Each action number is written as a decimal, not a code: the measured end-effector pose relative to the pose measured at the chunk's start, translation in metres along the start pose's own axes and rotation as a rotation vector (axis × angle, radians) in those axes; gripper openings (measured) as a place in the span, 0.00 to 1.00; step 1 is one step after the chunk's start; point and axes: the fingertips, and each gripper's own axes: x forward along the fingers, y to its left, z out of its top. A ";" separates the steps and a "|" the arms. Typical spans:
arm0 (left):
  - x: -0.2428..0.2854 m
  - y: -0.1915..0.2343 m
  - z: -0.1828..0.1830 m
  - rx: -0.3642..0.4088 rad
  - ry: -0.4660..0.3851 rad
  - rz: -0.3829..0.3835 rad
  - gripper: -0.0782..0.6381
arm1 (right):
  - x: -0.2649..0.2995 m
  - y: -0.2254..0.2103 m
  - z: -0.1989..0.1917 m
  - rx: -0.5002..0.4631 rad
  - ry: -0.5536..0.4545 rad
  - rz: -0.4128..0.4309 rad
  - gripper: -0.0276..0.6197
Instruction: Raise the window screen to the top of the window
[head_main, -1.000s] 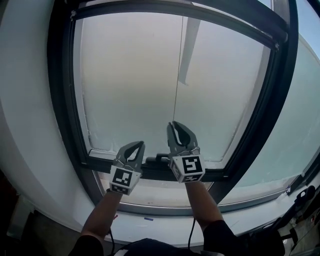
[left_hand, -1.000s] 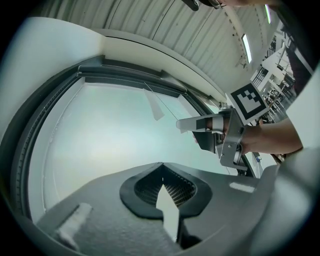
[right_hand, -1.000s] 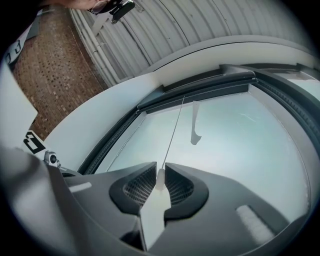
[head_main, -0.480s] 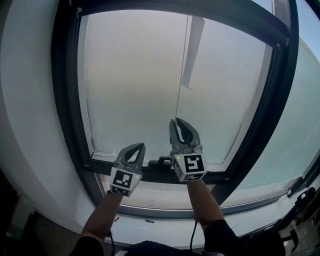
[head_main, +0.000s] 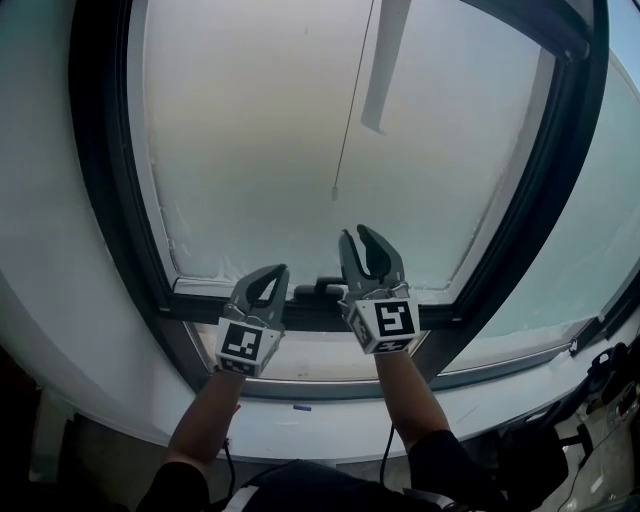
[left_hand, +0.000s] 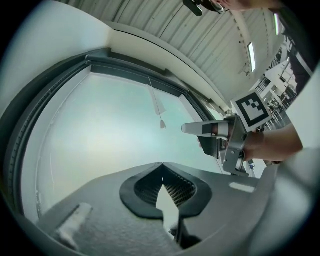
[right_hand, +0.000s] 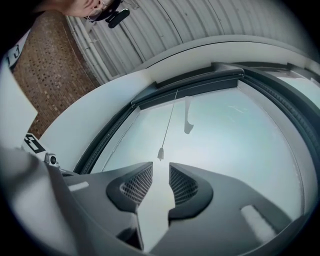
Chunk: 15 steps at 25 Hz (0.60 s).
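Holding both grippers up at the foot of the window, you kept them side by side just above the dark lower rail (head_main: 300, 316), the right one a little higher than the left.

Your left gripper (head_main: 278, 270) had its fingers pressed fully together. Its own view showed the tips meeting with nothing between them.

Your right gripper (head_main: 355, 232) had its fingers partly apart, and they had just been opening. Nothing was caught between them. In the right gripper view only pale surface showed through the gap.

The thin cord (head_main: 352, 100) hung down the middle of the pane from the dark top bar (right_hand: 200, 86). Its small end weight (head_main: 334, 192) dangled free just above your right fingers and touched neither of them. A narrow pale strip (head_main: 385, 60) hung beside the cord, higher up and to its right.

A milky sheet (head_main: 250, 150) filled the dark window frame (head_main: 105, 200) evenly from the lower rail up to the top bar. You could not tell from these views whether that was the window screen or frosted glass, so the screen's height stayed unclear.

Below the frame ran the white sill (head_main: 330, 432).
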 end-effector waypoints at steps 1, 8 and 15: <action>-0.001 -0.001 -0.004 -0.012 0.004 -0.008 0.11 | -0.006 -0.001 -0.009 0.012 0.010 -0.014 0.20; -0.023 -0.020 -0.034 -0.199 -0.022 -0.066 0.11 | -0.073 0.016 -0.064 0.109 0.136 -0.132 0.10; -0.053 -0.044 -0.070 -0.251 0.000 -0.092 0.11 | -0.160 0.009 -0.101 0.103 0.204 -0.180 0.05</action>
